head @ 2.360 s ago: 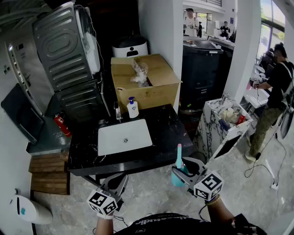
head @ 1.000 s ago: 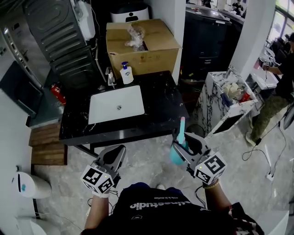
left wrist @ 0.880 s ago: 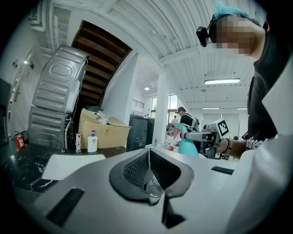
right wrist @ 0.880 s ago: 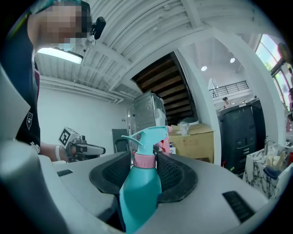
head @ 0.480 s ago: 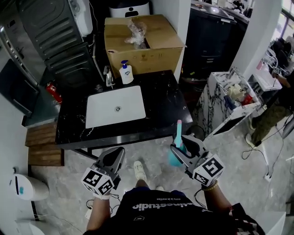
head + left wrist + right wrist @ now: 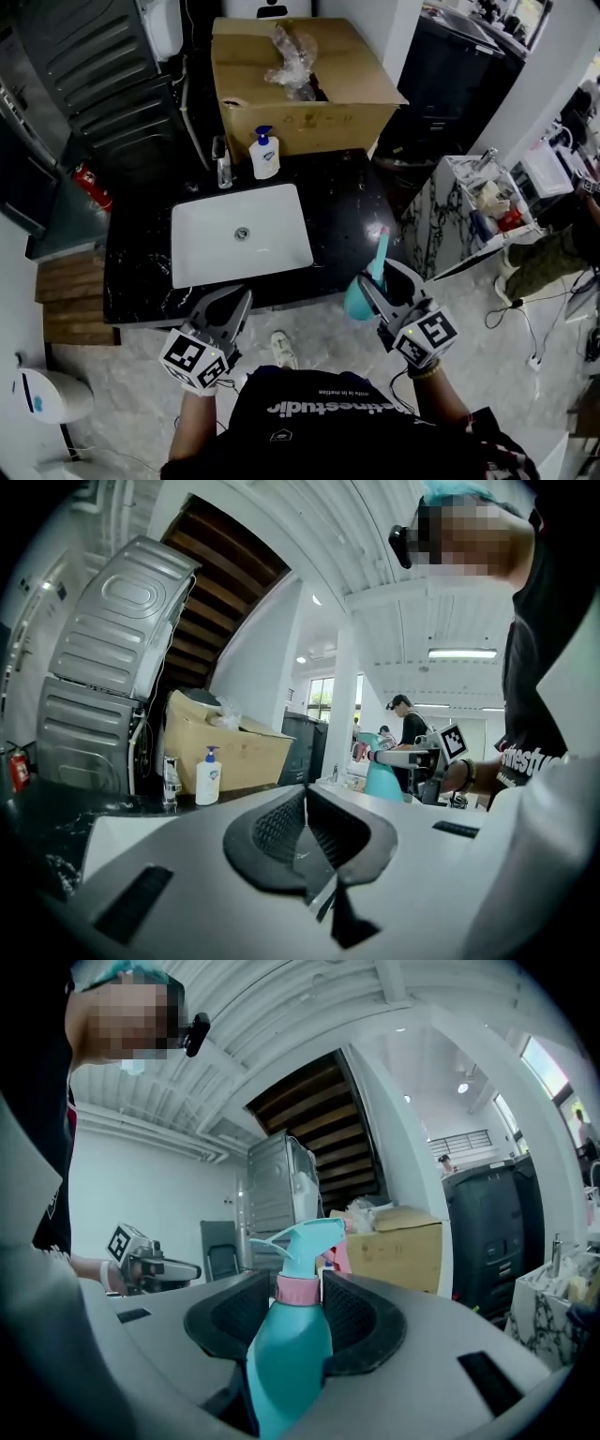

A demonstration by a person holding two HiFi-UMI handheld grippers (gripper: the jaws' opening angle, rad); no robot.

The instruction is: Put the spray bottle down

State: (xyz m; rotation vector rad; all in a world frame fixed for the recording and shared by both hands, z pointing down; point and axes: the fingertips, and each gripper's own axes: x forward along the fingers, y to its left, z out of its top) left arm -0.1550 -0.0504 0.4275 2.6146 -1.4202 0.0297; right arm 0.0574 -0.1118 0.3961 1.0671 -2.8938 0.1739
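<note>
right gripper [image 6: 377,281]: jaws clamped on the teal spray bottle [image 6: 357,302], one ribbed pad on each side of the body just under the pink collar. the jaws have just been closing, with the bottle between them. the bottle stands upright in the grip, and in the right gripper view the trigger head of the spray bottle [image 6: 289,1354] points to that view's left.

position of the bottle: in the air, not set down. in the head view it shows at the front right edge of the black marble countertop [image 6: 347,211], with the nozzle overlapping the stone and the body over the grey floor [image 6: 319,342].

left gripper [image 6: 240,300]: pads pressed together, nothing between them. it is held at the front edge of the counter, below the white sink basin [image 6: 239,246], well apart from the right gripper.

on the counter: a chrome faucet [image 6: 221,161] behind the basin and a white pump bottle [image 6: 265,155] with a blue head just beside it, both upright.

behind the counter: an open cardboard box [image 6: 300,84] with crumpled clear plastic [image 6: 295,52] in its top. a grey ribbed appliance [image 6: 94,66] leans at the left, and a red fire extinguisher [image 6: 84,183] lies near its foot.

right of the counter: a white marble-patterned cabinet [image 6: 448,239] with small items on top, too small to identify.
</note>
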